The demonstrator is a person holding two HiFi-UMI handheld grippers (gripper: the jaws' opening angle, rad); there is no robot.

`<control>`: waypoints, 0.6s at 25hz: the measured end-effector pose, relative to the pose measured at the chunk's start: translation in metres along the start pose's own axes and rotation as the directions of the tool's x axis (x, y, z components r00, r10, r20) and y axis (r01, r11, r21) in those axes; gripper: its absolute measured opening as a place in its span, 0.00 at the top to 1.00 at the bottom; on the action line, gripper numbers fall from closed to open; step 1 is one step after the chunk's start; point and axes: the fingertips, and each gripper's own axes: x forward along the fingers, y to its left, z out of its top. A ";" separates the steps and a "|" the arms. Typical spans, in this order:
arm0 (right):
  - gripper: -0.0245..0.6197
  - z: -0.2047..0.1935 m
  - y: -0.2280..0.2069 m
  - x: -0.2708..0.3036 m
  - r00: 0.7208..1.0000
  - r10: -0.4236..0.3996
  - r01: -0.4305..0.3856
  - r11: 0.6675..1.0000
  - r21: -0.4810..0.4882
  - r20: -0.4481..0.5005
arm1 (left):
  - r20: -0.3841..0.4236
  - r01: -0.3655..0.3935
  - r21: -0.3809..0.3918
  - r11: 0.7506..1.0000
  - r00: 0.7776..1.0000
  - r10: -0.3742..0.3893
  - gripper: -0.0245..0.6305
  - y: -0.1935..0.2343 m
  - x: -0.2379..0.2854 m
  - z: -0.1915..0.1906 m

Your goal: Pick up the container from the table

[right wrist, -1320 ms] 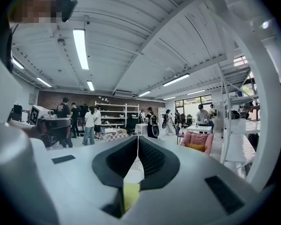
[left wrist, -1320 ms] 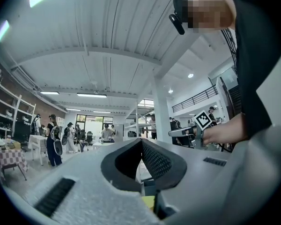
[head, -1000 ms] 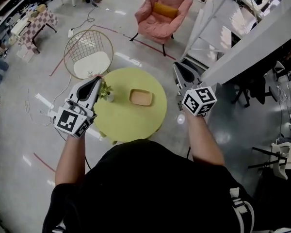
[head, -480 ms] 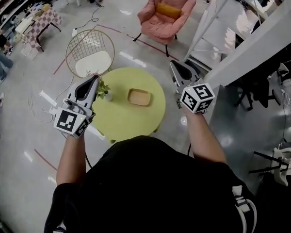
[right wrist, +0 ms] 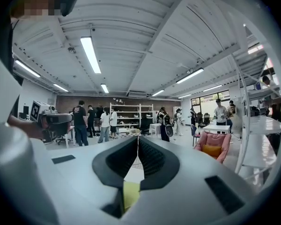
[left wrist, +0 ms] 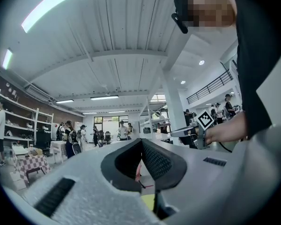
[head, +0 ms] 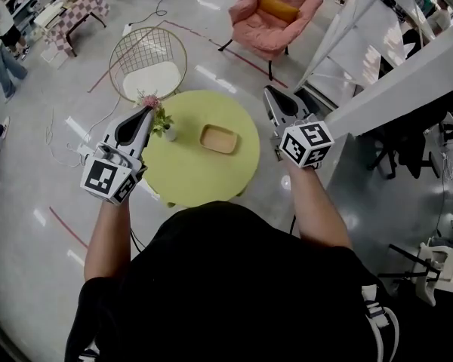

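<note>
The container [head: 218,139] is a shallow tan wooden tray lying near the middle of a round yellow-green table [head: 189,179]. My left gripper [head: 147,111] hovers at the table's left edge, its tip beside a small potted plant [head: 161,121]. It is shut with nothing in it [left wrist: 141,140]. Off the table's right edge, over the floor, my right gripper [head: 270,93] is held with its jaws shut and empty [right wrist: 138,137]. Both point level, away from me, with the container between them and clear of both.
Behind the table stands a gold wire chair [head: 147,70], and a pink armchair [head: 275,13] is farther back. White beams and a stair frame [head: 392,74] run along the right. Several people stand in the distance [right wrist: 91,121].
The head view has shifted slightly, so the table and chairs sit a bit higher in the frame. Both grippers stay shut beside the table, and the right one has sunk a little.
</note>
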 end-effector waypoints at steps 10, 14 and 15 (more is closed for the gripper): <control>0.94 -0.032 0.002 0.017 0.996 0.066 -0.065 0.998 0.017 -0.062 | -0.029 -0.059 0.005 0.998 0.998 0.059 0.94 -0.004 -0.009 -0.010; 0.94 -0.049 0.001 0.024 0.993 0.085 -0.083 0.996 0.030 -0.086 | -0.051 -0.075 -0.010 0.997 0.996 0.075 0.94 -0.005 -0.011 -0.022; 0.94 -0.053 -0.001 0.026 0.992 0.088 -0.085 0.996 0.036 -0.091 | -0.057 -0.078 -0.013 0.997 0.995 0.077 0.94 -0.006 -0.010 -0.024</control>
